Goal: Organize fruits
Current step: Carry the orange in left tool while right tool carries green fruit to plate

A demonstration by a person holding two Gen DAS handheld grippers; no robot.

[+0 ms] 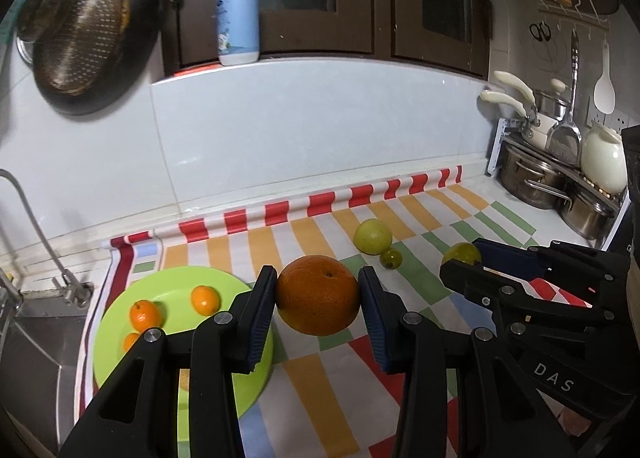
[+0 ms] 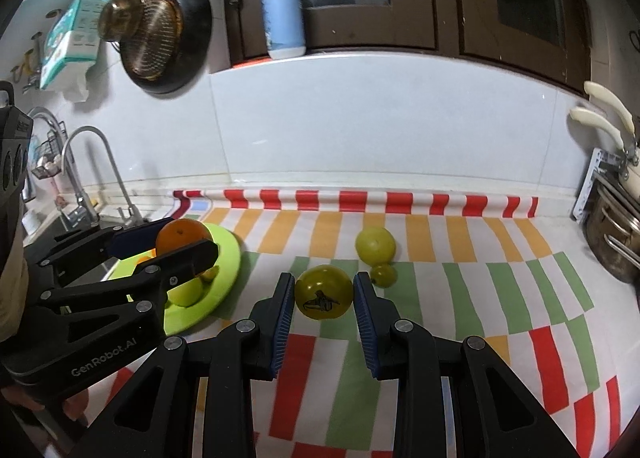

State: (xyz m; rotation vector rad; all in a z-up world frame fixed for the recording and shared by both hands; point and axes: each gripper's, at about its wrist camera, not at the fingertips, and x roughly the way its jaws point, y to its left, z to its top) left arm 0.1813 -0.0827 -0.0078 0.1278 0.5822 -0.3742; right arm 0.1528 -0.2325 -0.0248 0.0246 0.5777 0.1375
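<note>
Fruits: three small oranges (image 1: 146, 314) on green plate (image 1: 120, 342), perhaps more hidden, left hand-held gripper (image 1: 318, 296) pinching large orange (image 1: 318, 294), right hand-held gripper (image 2: 323, 294) pinching yellow-green fruit (image 2: 324, 292)

My left wrist camera sits just behind my left gripper (image 1: 318, 296) and looks forward and down along its fingers, close over the striped cloth (image 1: 320, 378), toward the tiled wall with the green plate (image 1: 120, 338) at lower left and my right gripper (image 1: 464, 258) entering at the right edge. My right wrist camera does likewise from further right, behind my right gripper (image 2: 324, 294), with my left gripper (image 2: 180, 244) at its left. Both views share the cloth, plate, soap bottle (image 1: 238, 13) and hanging pan (image 1: 100, 37).
</note>
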